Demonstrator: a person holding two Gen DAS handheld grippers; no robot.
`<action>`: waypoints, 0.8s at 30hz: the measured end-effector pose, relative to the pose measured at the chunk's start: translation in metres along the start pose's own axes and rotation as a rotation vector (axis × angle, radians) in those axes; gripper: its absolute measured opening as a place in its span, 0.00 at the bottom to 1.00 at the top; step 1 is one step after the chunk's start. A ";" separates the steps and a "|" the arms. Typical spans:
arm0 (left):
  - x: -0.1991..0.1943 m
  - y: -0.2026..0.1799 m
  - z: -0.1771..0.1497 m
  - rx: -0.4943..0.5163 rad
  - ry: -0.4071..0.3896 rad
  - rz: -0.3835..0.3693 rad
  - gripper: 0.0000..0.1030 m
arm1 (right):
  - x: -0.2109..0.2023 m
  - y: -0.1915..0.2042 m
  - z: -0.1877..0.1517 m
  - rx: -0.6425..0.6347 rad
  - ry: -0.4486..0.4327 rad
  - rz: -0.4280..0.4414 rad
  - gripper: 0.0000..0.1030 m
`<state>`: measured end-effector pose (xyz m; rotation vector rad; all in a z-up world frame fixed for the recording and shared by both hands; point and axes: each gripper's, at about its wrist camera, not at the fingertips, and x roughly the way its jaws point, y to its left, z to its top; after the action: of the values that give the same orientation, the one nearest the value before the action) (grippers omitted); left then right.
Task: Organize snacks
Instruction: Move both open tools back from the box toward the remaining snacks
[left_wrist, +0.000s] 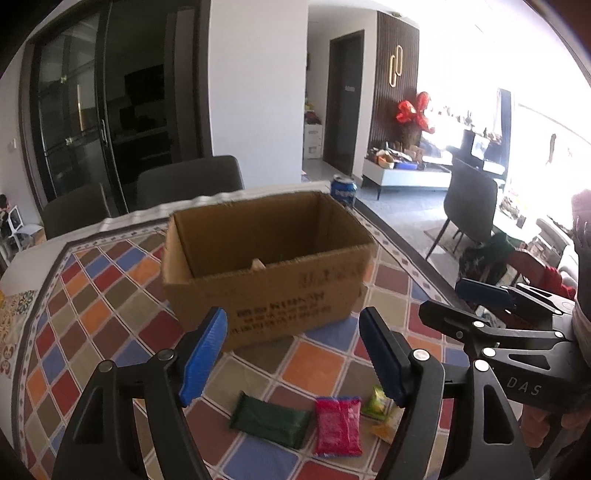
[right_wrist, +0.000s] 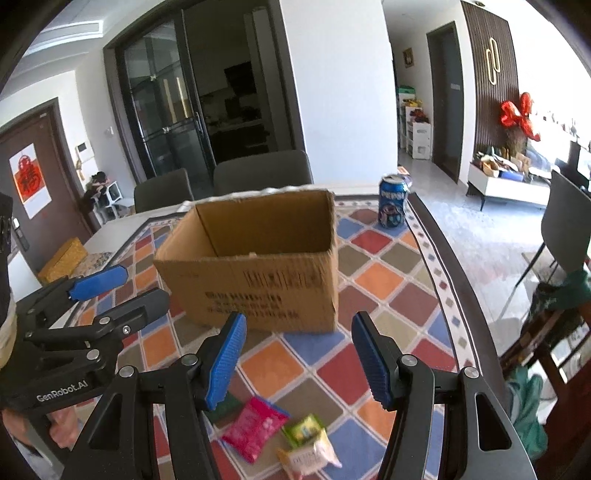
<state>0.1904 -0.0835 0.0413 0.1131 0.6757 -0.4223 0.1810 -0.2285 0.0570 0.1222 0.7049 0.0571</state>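
both jaws open, empty; dark green packet (right_wrist: 225, 406) half hidden.

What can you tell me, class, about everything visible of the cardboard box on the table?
The cardboard box is plain brown corrugated card, open at the top, with no flaps showing above its rim. It stands upright on the patterned tablecloth. Dark printed text, too blurred to read, covers its near side. Something small and pale shows low inside; otherwise its contents are hidden. The blue can stands apart behind its right corner, and the snack packets lie in front, not touching it. Neither gripper touches it.
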 end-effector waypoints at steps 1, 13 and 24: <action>0.000 -0.003 -0.003 0.004 0.006 -0.002 0.71 | -0.001 -0.002 -0.004 0.006 0.007 -0.001 0.59; 0.019 -0.023 -0.049 0.045 0.123 -0.050 0.71 | 0.010 -0.020 -0.060 0.052 0.144 -0.012 0.59; 0.044 -0.031 -0.083 0.079 0.222 -0.097 0.71 | 0.028 -0.025 -0.102 0.061 0.274 -0.002 0.59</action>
<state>0.1595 -0.1070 -0.0497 0.2047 0.8861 -0.5345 0.1364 -0.2409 -0.0410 0.1745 0.9806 0.0512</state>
